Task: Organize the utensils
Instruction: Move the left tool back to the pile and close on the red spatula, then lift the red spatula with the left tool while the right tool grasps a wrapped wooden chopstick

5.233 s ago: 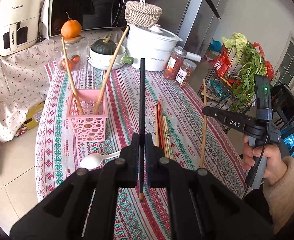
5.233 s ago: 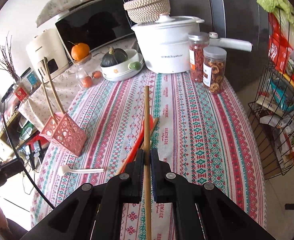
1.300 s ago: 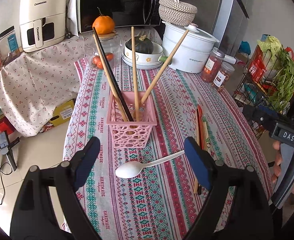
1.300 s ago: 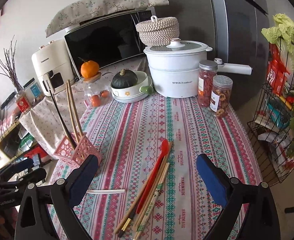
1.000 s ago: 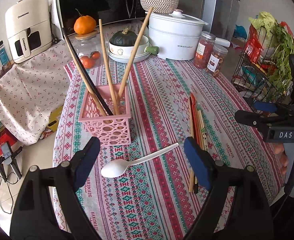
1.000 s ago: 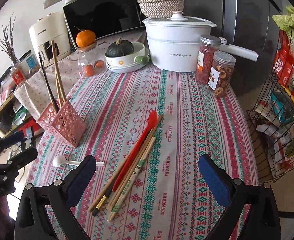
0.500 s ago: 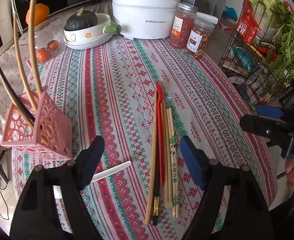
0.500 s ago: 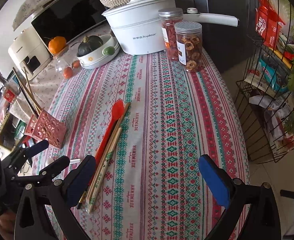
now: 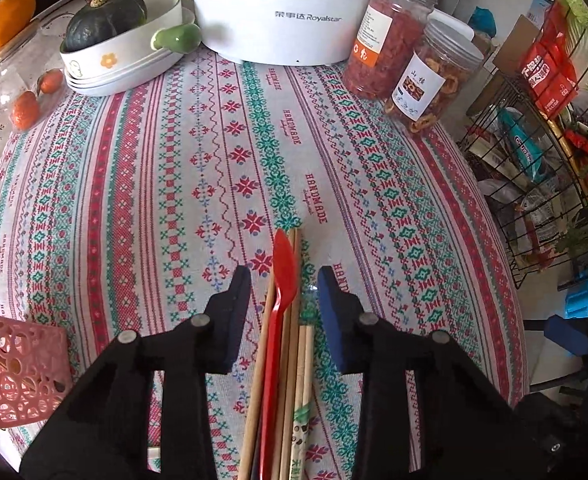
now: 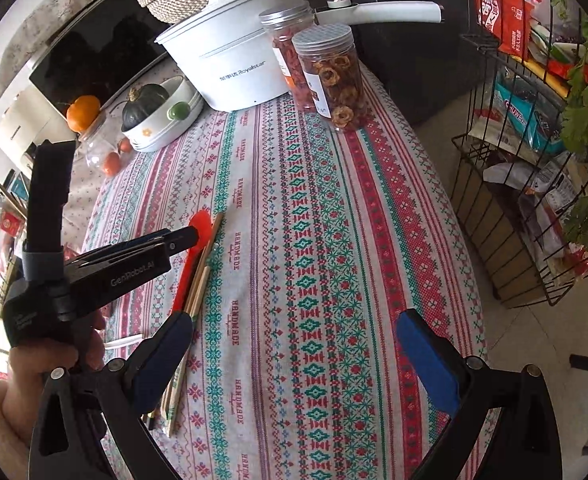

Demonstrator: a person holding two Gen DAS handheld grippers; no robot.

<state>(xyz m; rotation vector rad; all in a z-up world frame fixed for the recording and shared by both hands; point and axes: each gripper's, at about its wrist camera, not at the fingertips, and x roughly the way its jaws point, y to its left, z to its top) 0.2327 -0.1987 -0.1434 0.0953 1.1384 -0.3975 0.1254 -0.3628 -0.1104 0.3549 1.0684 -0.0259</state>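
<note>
Left gripper (image 9: pixel 284 280) spread wide, straddling red spoon (image 9: pixel 282 280) and chopsticks (image 9: pixel 296 344); their long axis runs parallel to its fingers. Right gripper (image 10: pixel 294 344) also spread, empty, bundle off its left finger. Left nearer.

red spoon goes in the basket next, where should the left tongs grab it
Grip the red spoon on its thin handle just behind the bowl, coming from above. It lies flat, pressed between chopsticks, so only its top is free. The left tongs already straddle the bundle, open.
</note>
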